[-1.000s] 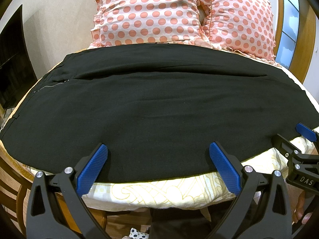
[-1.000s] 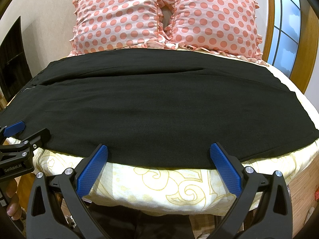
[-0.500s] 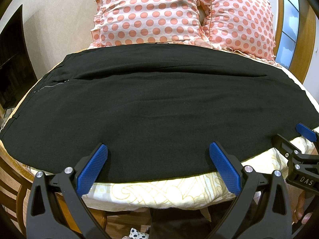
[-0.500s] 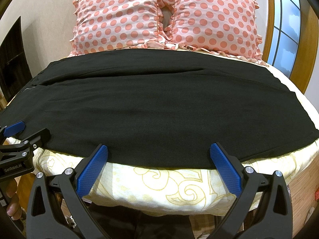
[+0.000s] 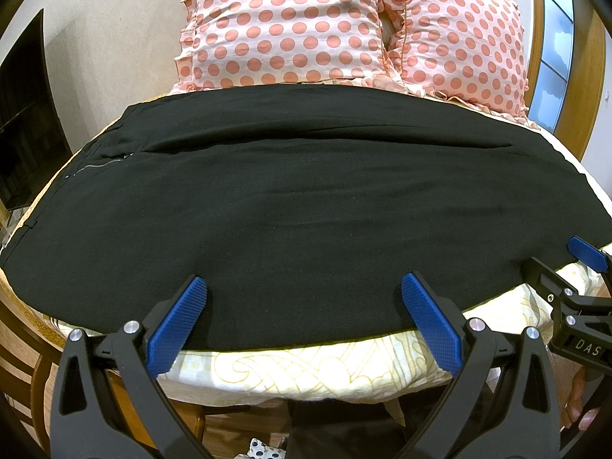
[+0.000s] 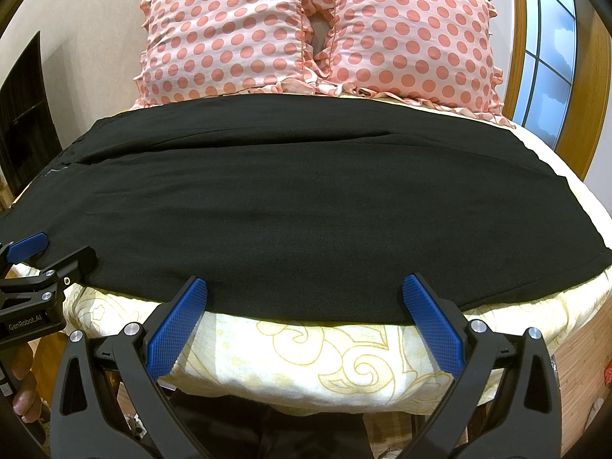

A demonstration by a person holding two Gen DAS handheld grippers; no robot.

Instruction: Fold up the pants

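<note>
Black fabric: pants spread flat across the bed, lengthwise left to right, near edge close to the bed's near edge.
Pants layout: waist end at left, zipper visible there; hem end at right. A long seam or fold line runs across the far part, so one leg looks already laid over the other, though this cannot be confirmed.
Progress: early. Cloth smooth and flat, no crosswise fold yet. Judged left to do: bring one end over the other, perhaps once more, then tidy.
Left gripper: jaws wide apart, nothing between them, poised at the near edge of the pants, left of centre.
Right gripper: also wide, empty, at the near edge further right. No contact with the cloth can be made out for either.
Cross views: right gripper shows at the right edge of the left wrist view; left gripper at the left edge of the right wrist view.
Pants texture: matte, fine woven, thin, drapes limp, few wrinkles.
Gripper material: black plastic frames, blue ribbed pads, silver screws.
Bed cover: cream, quilted look, yellow scroll pattern, soft rounded edge.
Pillows: two, pink-white with coral polka dots, ruffled edges, at the far side, just beyond the pants.
Surroundings: wooden frame at right.
</note>
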